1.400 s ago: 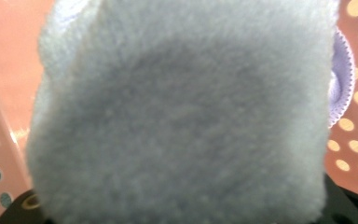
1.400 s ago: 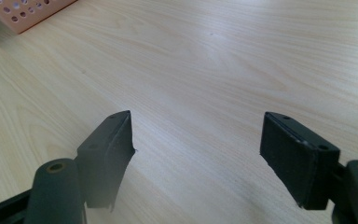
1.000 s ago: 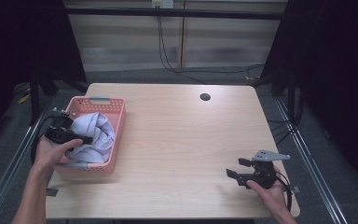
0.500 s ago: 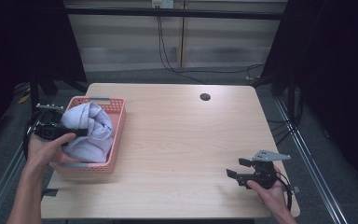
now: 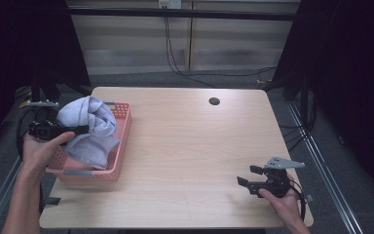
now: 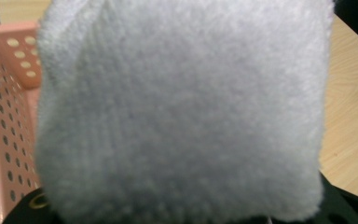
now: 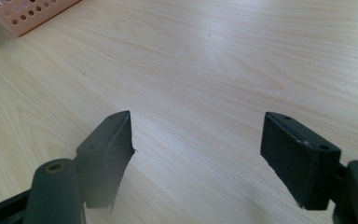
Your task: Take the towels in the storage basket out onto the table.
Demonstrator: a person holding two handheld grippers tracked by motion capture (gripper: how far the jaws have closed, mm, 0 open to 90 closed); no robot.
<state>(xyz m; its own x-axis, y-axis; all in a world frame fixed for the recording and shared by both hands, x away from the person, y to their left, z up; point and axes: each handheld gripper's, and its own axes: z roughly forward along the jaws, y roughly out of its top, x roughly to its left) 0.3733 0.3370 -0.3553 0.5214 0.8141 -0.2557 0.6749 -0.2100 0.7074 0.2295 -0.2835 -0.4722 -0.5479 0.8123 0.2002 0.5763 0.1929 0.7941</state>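
Observation:
A pale lavender towel (image 5: 88,118) hangs bunched above the pink perforated basket (image 5: 120,144) at the table's left edge. My left gripper (image 5: 80,129) is shut on the towel's upper fold, and its lower end still drapes into the basket. In the left gripper view the towel (image 6: 182,112) sits close against the camera and hides the jaws, with the basket wall (image 6: 4,116) to its left. My right gripper (image 5: 246,176) rests low over the table near the front right. Its jaws stand wide apart with bare wood between them (image 7: 198,154).
The wooden table (image 5: 185,146) has a dark round cable hole (image 5: 214,101) near its far edge. A corner of the basket (image 7: 32,14) is visible far off in the right gripper view. Dark curtains and cables lie beyond the table.
My left hand has risen and drawn the towel higher out of the basket. The right hand and its gripper have stayed in place.

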